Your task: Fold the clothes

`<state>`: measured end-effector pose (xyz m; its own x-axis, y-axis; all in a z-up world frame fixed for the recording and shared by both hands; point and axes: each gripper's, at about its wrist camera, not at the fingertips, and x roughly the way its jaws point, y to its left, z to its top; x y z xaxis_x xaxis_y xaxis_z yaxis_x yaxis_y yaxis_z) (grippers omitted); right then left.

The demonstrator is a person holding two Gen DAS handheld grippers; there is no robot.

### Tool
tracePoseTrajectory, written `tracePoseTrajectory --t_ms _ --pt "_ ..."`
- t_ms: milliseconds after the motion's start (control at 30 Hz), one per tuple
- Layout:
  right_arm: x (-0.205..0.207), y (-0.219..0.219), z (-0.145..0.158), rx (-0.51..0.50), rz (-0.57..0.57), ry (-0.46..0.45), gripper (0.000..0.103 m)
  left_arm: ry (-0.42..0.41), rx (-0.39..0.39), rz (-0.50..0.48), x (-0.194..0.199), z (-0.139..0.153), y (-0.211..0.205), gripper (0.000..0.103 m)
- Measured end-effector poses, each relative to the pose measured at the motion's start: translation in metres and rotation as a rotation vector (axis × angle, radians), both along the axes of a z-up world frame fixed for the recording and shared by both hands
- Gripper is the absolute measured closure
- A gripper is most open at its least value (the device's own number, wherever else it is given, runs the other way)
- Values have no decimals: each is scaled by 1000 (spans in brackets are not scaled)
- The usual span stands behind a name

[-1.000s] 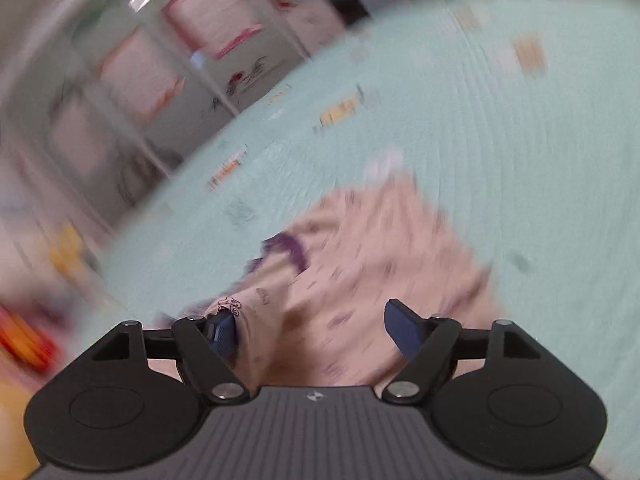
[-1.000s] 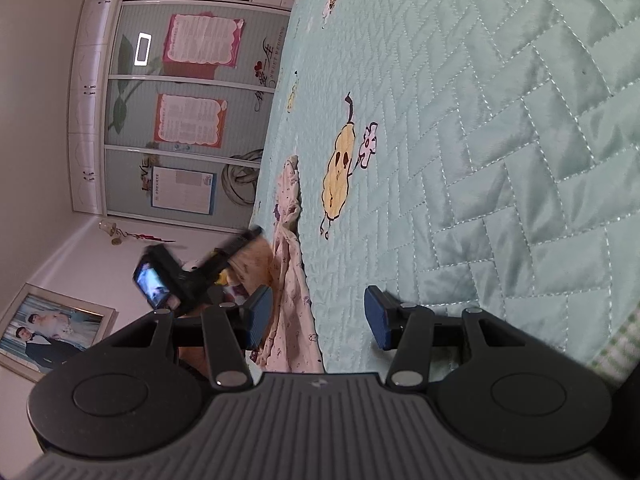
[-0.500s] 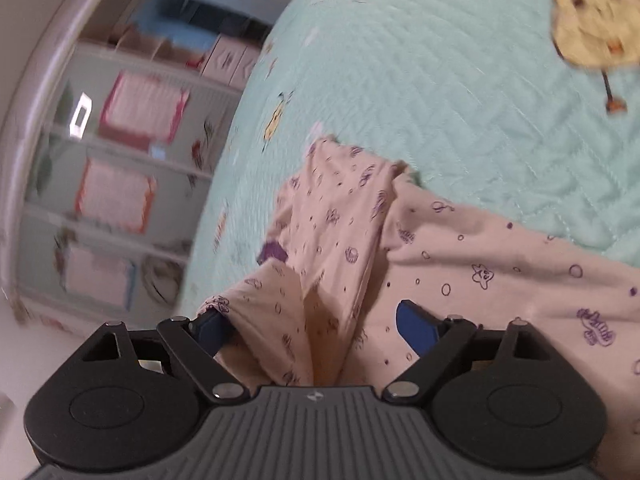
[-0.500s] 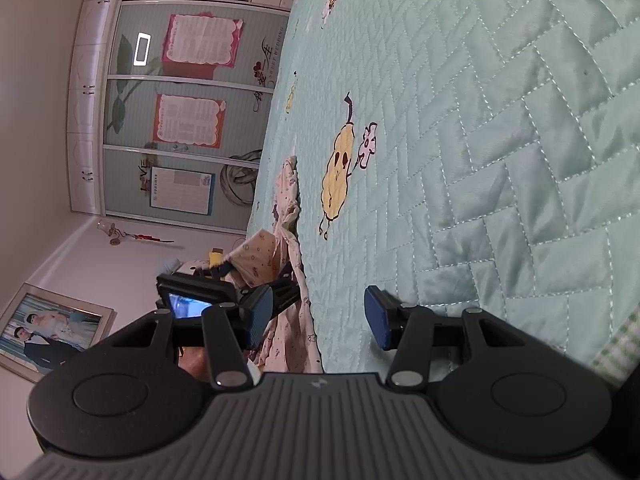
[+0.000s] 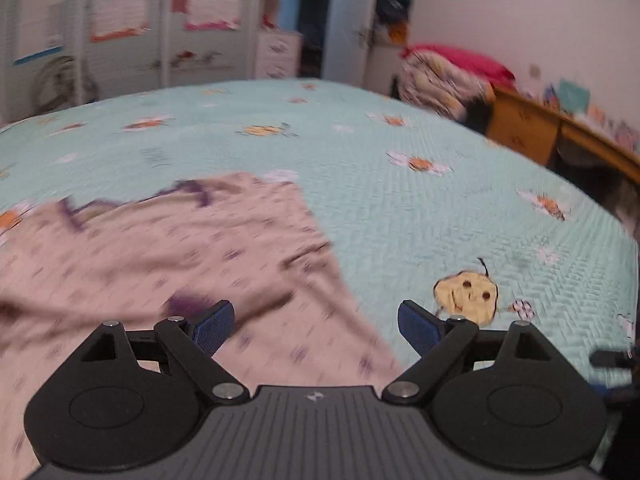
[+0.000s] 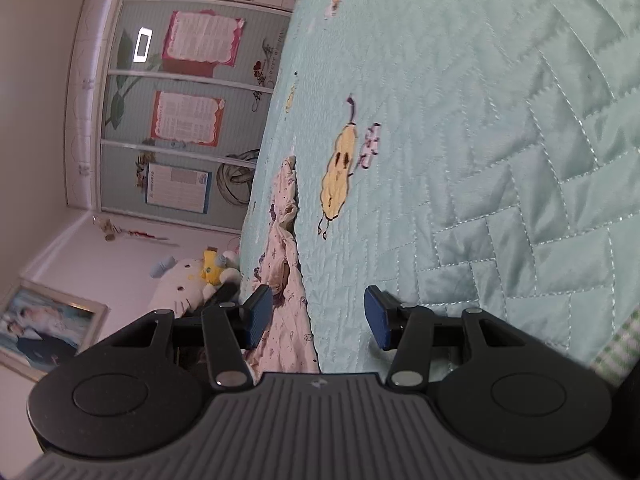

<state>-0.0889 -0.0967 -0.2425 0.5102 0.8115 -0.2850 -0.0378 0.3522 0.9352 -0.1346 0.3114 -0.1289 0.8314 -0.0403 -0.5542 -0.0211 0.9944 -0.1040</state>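
A cream garment (image 5: 172, 248) with small purple prints lies spread on the teal quilted bedspread (image 5: 400, 200), blurred in the left wrist view. My left gripper (image 5: 316, 328) hovers over the garment's near right corner with its jaws wide open; the cloth shows between the fingers but neither pad presses on it. In the right wrist view the same garment (image 6: 286, 264) appears edge-on as a rumpled strip. My right gripper (image 6: 318, 316) is rolled on its side, low over the bedspread (image 6: 500, 160), jaws half open. The garment's edge lies beside its left finger (image 6: 258, 316), not pinched.
A wardrobe with sliding doors and posters (image 6: 188, 120) stands beyond the bed. A white plush toy (image 6: 180, 284) and a framed photo (image 6: 44, 328) sit by the wall. Piled bedding with a pink pillow (image 5: 448, 76) and wooden furniture (image 5: 552, 136) border the bed's far right.
My left gripper rolled level and swung across the bed, its jaws widened, and the lifted fold it had between them now lies on the garment. It left the right wrist view. The right gripper stayed put.
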Motion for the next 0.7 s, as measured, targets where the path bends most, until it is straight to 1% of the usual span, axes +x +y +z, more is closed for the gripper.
tracePoseTrajectory --t_ms 33,133,167,233,300,333,400,467,500,567,600,633,700 --pt "-3 3 7 -35 10 -37 50 -4 -7 24 -16 0 7 11" --pt "-24 38 58 -293 99 -343 50 -5 -9 122 -65 -1 30 10" --pt "-30 56 72 -357 138 -418 50 -7 -10 171 -76 -3 39 10" --pt "-33 97 98 -453 193 -523 50 -22 -63 262 -98 -6 59 9" --pt "-29 141 120 -533 265 -654 50 -38 -132 326 -114 -12 76 9" --pt "-28 170 128 -595 306 -745 50 -41 -155 347 -121 -14 83 9" --pt "-25 230 137 -757 379 -899 49 -46 -182 369 -129 -21 91 9" --pt "-20 285 130 -917 456 -1018 49 -56 -199 384 -135 -28 96 9" --pt "-20 308 120 -993 488 -1079 49 -60 -199 387 -137 -32 97 9" --pt "-8 347 100 -1124 567 -1139 50 -62 -182 384 -143 -38 98 9" --pt "-2 365 90 -1188 604 -1164 50 -63 -173 381 -147 -41 98 9" --pt "4 377 81 -1232 623 -1164 50 -62 -171 375 -148 -43 97 9" --pt "16 389 67 -1278 638 -1142 51 -62 -181 348 -151 -47 97 9"
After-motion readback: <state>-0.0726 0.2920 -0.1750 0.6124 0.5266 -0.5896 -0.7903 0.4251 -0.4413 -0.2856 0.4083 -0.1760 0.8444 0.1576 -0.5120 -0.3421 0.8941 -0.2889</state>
